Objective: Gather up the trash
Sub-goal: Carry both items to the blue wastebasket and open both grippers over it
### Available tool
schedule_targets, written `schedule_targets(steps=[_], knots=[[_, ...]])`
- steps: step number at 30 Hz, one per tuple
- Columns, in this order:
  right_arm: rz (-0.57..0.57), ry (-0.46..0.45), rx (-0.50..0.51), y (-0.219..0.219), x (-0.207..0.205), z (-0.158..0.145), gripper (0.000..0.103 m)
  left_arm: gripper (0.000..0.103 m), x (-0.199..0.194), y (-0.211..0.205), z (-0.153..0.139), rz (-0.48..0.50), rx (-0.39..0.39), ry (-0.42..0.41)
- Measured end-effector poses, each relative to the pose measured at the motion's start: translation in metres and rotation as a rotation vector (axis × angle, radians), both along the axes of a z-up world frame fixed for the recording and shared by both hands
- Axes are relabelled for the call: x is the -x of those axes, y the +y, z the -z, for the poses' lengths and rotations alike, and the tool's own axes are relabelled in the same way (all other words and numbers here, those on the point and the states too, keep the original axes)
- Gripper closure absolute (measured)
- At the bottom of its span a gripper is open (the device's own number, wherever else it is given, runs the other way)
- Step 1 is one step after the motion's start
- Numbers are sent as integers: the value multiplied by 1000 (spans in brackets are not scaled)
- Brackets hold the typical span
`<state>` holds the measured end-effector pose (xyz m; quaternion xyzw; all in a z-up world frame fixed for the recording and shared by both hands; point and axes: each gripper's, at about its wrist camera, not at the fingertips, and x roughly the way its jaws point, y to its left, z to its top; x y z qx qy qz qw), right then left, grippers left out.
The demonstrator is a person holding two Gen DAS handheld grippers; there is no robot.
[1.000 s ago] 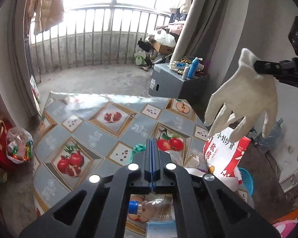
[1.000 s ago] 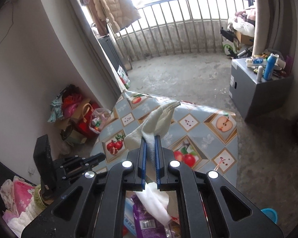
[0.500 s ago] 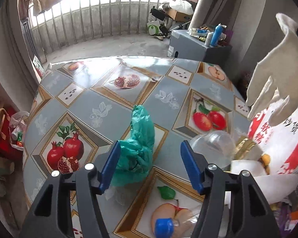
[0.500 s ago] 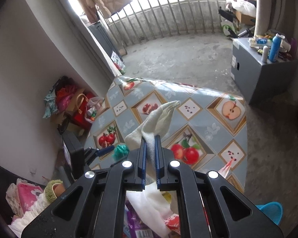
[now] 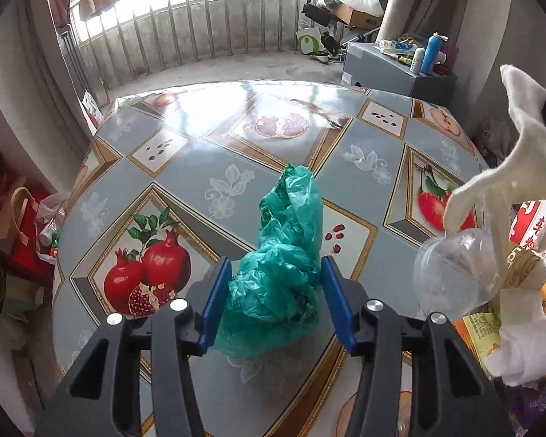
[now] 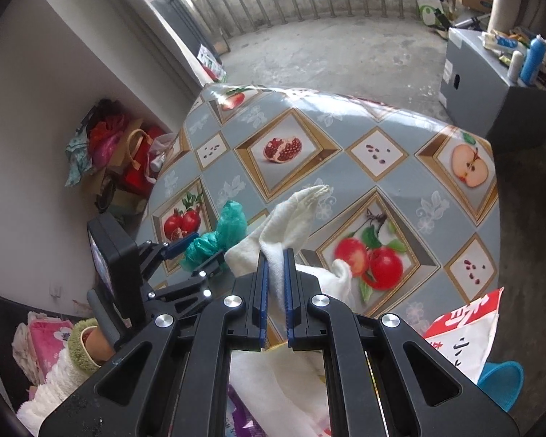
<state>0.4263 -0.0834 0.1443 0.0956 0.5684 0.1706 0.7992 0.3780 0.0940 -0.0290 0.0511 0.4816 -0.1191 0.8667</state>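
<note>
Left hand-held gripper (image 5: 273, 291), jaws closing, straddles the crumpled green plastic bag (image 5: 284, 251), not yet gripped; right hand-held gripper (image 6: 275, 287) pinches a white cloth glove (image 6: 291, 218)

The left claw (image 5: 275, 291) points steeply down, its two blue-padded fingers (image 5: 214, 302) spread apart and closing, a crumpled green bag (image 5: 284, 255) between them with a sliver of gap at each pad. In the right wrist view this claw sits at nine o'clock, with a sleeve (image 6: 54, 371) behind it. The right claw (image 6: 275, 291) also tilts steeply down, its pads pinched tight on a white glove (image 6: 291, 218) that sticks out toward twelve o'clock.
</note>
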Motion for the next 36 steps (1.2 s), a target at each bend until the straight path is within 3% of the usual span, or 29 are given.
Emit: schedule_targets(steps=[4,8,13,16,19,23,26,31,36], knots=[[12,-60,-46,-9,9,-31,97,55,16,9,-35,-24,78,-44],[38,-174,-120,-32,33,-80,97,55,48,4,-99,24,202,-133],[118,-354,-184,-88,102,-142,97,55,103,-34,-179,166,341,-252],[198,-447,-180,-132,160,-164,97,55,132,-71,-208,272,428,-251],[297,-500,-144,-173,217,-168,97,55,160,-125,-218,396,482,-199],[464,-506,-76,-231,289,-148,97,54,197,-212,-210,550,517,-116],[592,-430,-80,-277,327,-111,97,54,221,-288,-185,659,520,-10],[808,-236,-88,-354,362,-21,97,53,252,-412,-106,754,361,95],[970,-74,-169,-424,371,77,96,53,261,-494,-29,779,255,211]])
